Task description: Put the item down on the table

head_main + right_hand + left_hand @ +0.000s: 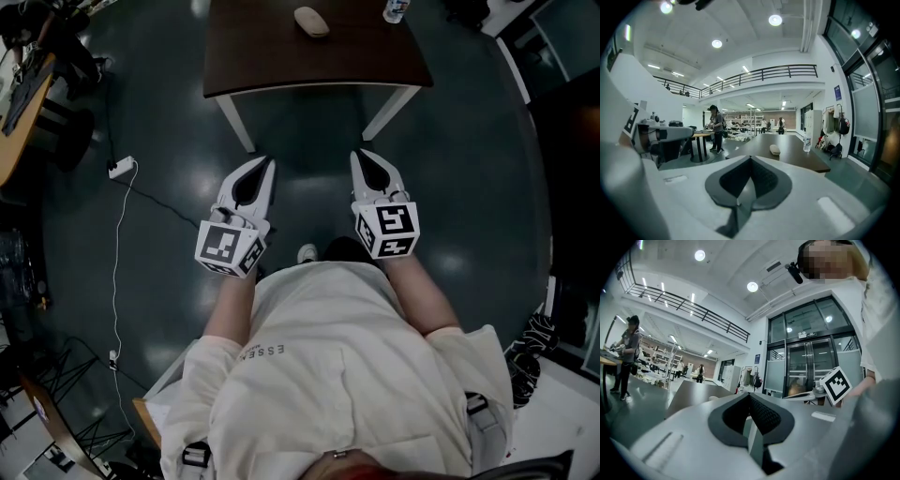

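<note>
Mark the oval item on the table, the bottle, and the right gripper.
oval item [311,21], head view, middle of its top
bottle [806,142], right gripper view, middle of its body
right gripper [361,156], head view, where its shut tips meet

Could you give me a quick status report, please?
Left gripper shut, empty. Right gripper shut, empty. Beige oval item on table, bottle nearby. Nothing in the way.
</note>
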